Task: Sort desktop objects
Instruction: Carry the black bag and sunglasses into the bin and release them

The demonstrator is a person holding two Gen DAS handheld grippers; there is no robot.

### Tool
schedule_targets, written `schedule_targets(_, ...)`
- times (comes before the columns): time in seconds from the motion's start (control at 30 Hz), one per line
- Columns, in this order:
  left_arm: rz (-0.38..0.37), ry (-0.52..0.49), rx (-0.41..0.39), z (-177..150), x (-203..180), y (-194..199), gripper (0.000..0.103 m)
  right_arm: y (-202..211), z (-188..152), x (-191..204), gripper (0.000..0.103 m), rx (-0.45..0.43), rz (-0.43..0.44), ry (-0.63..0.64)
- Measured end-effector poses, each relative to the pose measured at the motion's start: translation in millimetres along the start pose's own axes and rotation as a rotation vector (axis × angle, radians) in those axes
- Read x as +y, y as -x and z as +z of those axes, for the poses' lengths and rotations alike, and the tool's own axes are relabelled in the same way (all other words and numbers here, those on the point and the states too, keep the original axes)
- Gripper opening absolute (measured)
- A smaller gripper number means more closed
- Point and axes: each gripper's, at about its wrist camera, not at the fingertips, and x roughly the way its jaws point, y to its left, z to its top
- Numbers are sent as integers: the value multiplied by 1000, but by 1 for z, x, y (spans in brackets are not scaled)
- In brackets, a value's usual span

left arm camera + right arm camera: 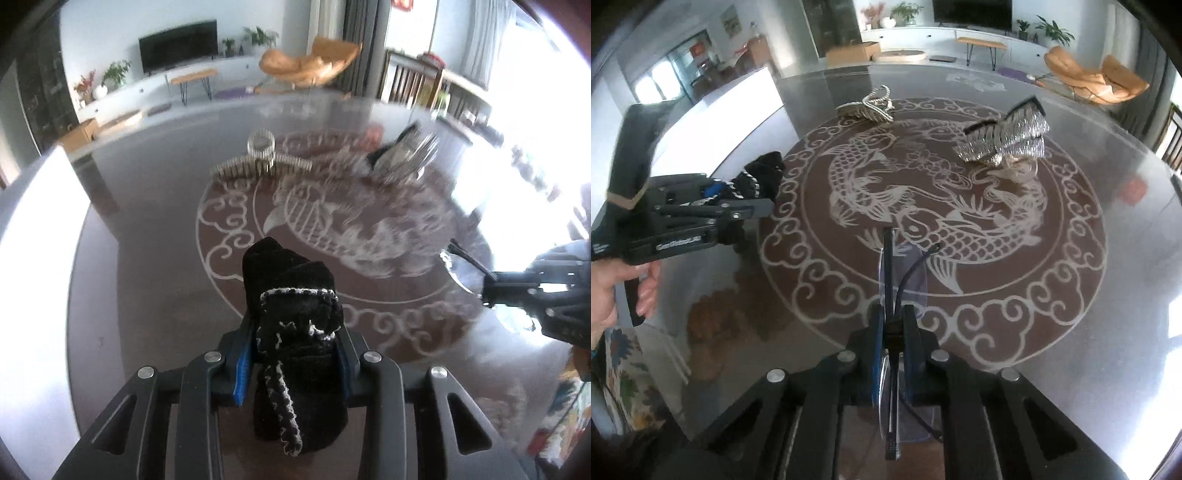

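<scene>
Tabletop (1089,258): glossy glass over a fish pattern, slippery; living room behind.
Sock (295,314): soft, light roll, lower centre, clamped mid-body by my left hand-held gripper (295,354).
Glasses (901,280): fragile, thin; my right hand-held gripper (892,332) is pinched shut on the frame, lower centre.
Hair clips (871,107): stiff, upper centre.

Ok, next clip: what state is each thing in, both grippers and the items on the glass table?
Left gripper: shut on the black sock.
Black sock: rolled up, clamped, off the table.
Right gripper: shut on the glasses.
Glasses: folded, pinched edge-on between the fingers.
Silver hair claw: lying on the table, untouched.
Sequinned hair clip: lying on the table, untouched.
Table: glass top, fish pattern.
</scene>
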Motion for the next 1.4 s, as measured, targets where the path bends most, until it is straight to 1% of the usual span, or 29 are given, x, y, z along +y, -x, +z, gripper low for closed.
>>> schedule_targets(0.13,-41,41,-80,-8,-2,55,36,34,8,12,10,-41,33,-7)
schedule_targets(0.27,-32,24,-148,-7,11,116,36,61,29,47,10,-75,58,35)
schedule_targets(0.33,-17,35,-152,-5,33,141,36,72,47,71,10,-93,92,59)
schedule_targets(0.43,10,87,-158,-13,80,177,36,81,78,118,10,-123,168,99)
schedule_targets(0.53,107,143,-167,-28,133,205,36,84,109,176,10,-143,257,151)
schedule_targets(0.6,159,213,-158,-45,175,221,36,82,124,219,10,-150,308,200)
schedule_targets(0.63,182,247,-152,-54,192,228,36,82,132,247,10,-151,339,233)
schedule_targets(0.77,277,384,-89,-94,260,234,36,66,146,325,10,-142,410,318)
schedule_targets(0.87,308,429,-26,-117,286,223,36,39,147,369,10,-103,475,329)
schedule_targets(0.93,315,460,10,-129,301,213,37,17,141,391,10,-67,497,338)
schedule_targets(1.0,336,492,50,-138,314,203,42,-6,131,411,10,-27,532,350)
schedule_targets(1.03,358,506,75,-142,319,198,51,-15,128,416,12,-4,550,349)
schedule_targets(1.07,381,515,88,-144,323,194,68,-25,124,423,19,23,556,348)
schedule_targets(1.1,400,520,83,-145,324,192,77,-36,120,426,27,44,550,350)
schedule_targets(1.13,409,520,68,-146,323,193,85,-43,117,430,53,58,547,355)
schedule_targets(1.17,416,519,52,-146,321,196,86,-44,115,429,72,48,545,359)
schedule_targets(1.2,420,515,36,-149,316,198,86,-40,111,425,75,18,548,361)
schedule_targets(1.27,433,504,5,-147,305,202,86,-25,106,410,75,-46,571,361)
schedule_targets(1.3,445,494,-17,-146,298,207,86,-16,102,402,76,-80,567,358)
schedule_targets(1.33,447,480,-48,-144,288,213,86,-7,97,389,81,-130,545,358)
schedule_targets(1.37,440,469,-69,-142,284,216,86,3,91,376,91,-180,511,364)
schedule_targets(1.4,420,449,-101,-138,271,219,86,9,85,356,96,-229,461,369)
